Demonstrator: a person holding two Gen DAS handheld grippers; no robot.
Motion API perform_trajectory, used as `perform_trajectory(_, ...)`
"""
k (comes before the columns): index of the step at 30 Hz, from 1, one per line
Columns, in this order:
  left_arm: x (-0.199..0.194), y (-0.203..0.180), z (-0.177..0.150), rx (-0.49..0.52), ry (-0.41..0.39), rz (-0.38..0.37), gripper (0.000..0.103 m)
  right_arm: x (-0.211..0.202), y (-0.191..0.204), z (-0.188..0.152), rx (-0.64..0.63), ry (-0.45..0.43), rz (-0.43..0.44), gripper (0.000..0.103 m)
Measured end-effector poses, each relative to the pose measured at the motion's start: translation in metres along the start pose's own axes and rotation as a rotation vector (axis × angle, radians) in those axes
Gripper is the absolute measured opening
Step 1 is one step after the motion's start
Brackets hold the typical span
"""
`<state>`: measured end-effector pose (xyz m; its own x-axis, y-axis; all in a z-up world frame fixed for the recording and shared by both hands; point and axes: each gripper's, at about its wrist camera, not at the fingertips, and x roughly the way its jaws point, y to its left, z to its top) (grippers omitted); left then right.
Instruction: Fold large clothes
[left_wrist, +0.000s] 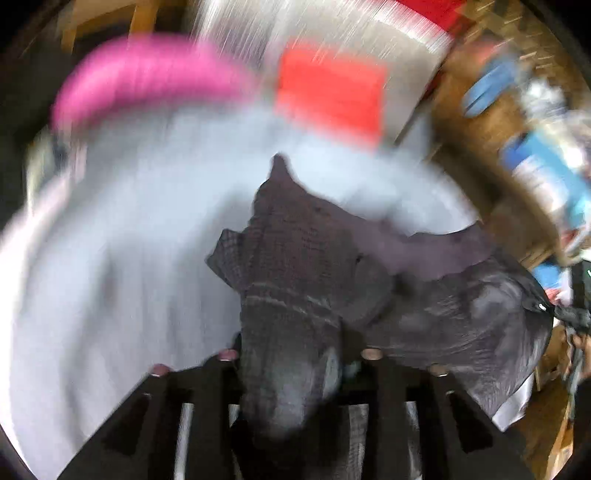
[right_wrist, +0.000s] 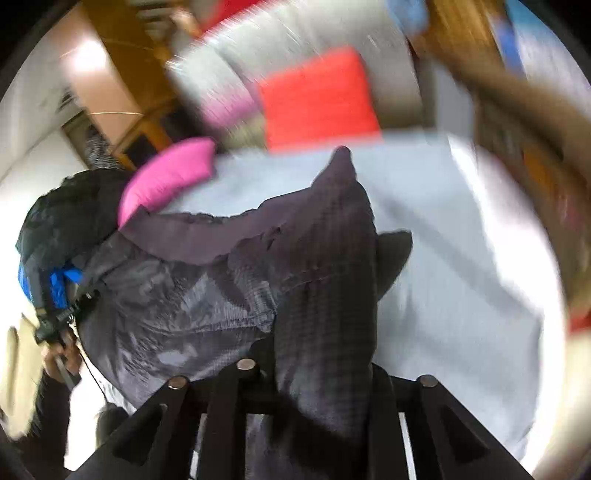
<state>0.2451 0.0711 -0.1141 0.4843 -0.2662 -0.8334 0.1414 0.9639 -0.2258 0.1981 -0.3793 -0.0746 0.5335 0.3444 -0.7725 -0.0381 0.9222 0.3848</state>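
Note:
A dark grey-purple garment (left_wrist: 306, 258) with a shiny lining hangs in the air above a pale blue bed sheet (left_wrist: 129, 240). My left gripper (left_wrist: 295, 354) is shut on a bunched edge of the garment. In the right wrist view my right gripper (right_wrist: 317, 369) is shut on another edge of the same garment (right_wrist: 221, 295), which spreads out to the left. The other hand-held gripper (right_wrist: 55, 325) shows at the far left there, in a person's hand. Both views are blurred by motion.
A pink pillow (left_wrist: 147, 81) and a red cushion (left_wrist: 328, 96) lie at the far end of the bed against a grey headboard (left_wrist: 406, 44). Wooden furniture with cluttered blue items (left_wrist: 535, 166) stands to the right. The pink pillow (right_wrist: 166, 177) and red cushion (right_wrist: 317, 99) also show in the right wrist view.

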Motion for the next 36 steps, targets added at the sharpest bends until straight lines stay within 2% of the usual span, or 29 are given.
perform_trajectory(1,0.028,0.013,-0.014,-0.038,0.084,0.048,0.078,0.028,-0.016,-0.017,0.029,0.087,-0.045,0.043)
perform_trajectory(2,0.024,0.023,-0.022,-0.088,0.014,0.002,0.077,0.055,-0.038,-0.038,0.1,0.146,-0.072,0.074)
perform_trajectory(3,0.012,0.028,-0.024,-0.128,-0.023,-0.005,0.079,0.052,-0.05,-0.047,0.174,0.076,-0.003,0.077)
perform_trajectory(5,-0.008,0.031,-0.018,-0.146,0.021,0.026,0.08,0.032,-0.063,-0.053,0.268,0.001,0.055,0.077)
perform_trajectory(6,-0.027,0.032,-0.014,-0.138,-0.025,0.033,0.08,0.019,-0.063,-0.052,0.271,-0.034,0.059,0.077)
perform_trajectory(8,-0.066,0.032,-0.008,-0.122,-0.153,0.081,0.08,-0.011,-0.058,-0.043,0.247,-0.105,0.002,0.078)
perform_trajectory(10,-0.096,0.029,-0.004,-0.122,-0.233,0.138,0.08,-0.038,-0.047,-0.037,0.231,-0.173,-0.005,0.078)
perform_trajectory(12,-0.113,0.021,-0.001,-0.135,-0.279,0.143,0.08,-0.057,-0.025,-0.028,0.184,-0.229,0.025,0.078)
perform_trajectory(14,-0.115,0.005,-0.005,-0.12,-0.304,0.138,0.08,-0.062,0.004,-0.019,0.129,-0.261,0.079,0.087)
perform_trajectory(15,-0.114,-0.005,-0.004,-0.098,-0.31,0.136,0.08,-0.058,0.015,-0.016,0.114,-0.261,0.105,0.088)
perform_trajectory(18,-0.089,-0.045,-0.016,-0.01,-0.29,0.155,0.081,-0.026,0.033,-0.011,0.105,-0.203,0.201,0.088)
perform_trajectory(20,-0.062,-0.062,-0.025,0.047,-0.226,0.239,0.081,0.002,0.031,-0.018,0.119,-0.15,0.18,0.088)
perform_trajectory(22,-0.018,-0.064,-0.035,0.078,-0.108,0.353,0.082,0.037,0.011,-0.031,0.173,-0.07,0.087,0.088)
perform_trajectory(23,-0.006,-0.059,-0.042,0.066,-0.068,0.365,0.082,0.052,-0.006,-0.037,0.228,-0.041,0.084,0.088)
perform_trajectory(25,-0.011,-0.052,-0.048,0.038,-0.112,0.349,0.083,0.045,-0.011,-0.04,0.252,-0.1,0.105,0.088)
perform_trajectory(28,-0.028,-0.049,-0.044,0.011,-0.111,0.343,0.082,0.028,0.002,-0.036,0.24,-0.081,0.043,0.088)
perform_trajectory(31,-0.049,-0.051,-0.046,-0.023,-0.185,0.316,0.083,0.005,0.011,-0.034,0.17,-0.154,0.029,0.088)
perform_trajectory(32,-0.048,-0.051,-0.05,-0.013,-0.19,0.33,0.084,0.004,0.012,-0.037,0.162,-0.169,0.01,0.089)
perform_trajectory(33,-0.041,-0.051,-0.054,0.004,-0.163,0.362,0.086,0.008,0.01,-0.037,0.163,-0.161,-0.019,0.091)
perform_trajectory(34,-0.027,-0.048,-0.059,0.015,-0.094,0.386,0.086,0.022,0.005,-0.04,0.168,-0.12,-0.065,0.093)
perform_trajectory(35,-0.019,-0.046,-0.062,0.011,-0.07,0.374,0.087,0.038,0.0,-0.042,0.186,-0.065,-0.078,0.093)
perform_trajectory(36,-0.016,-0.047,-0.061,-0.003,-0.081,0.365,0.086,0.037,0.0,-0.042,0.191,-0.055,-0.077,0.093)
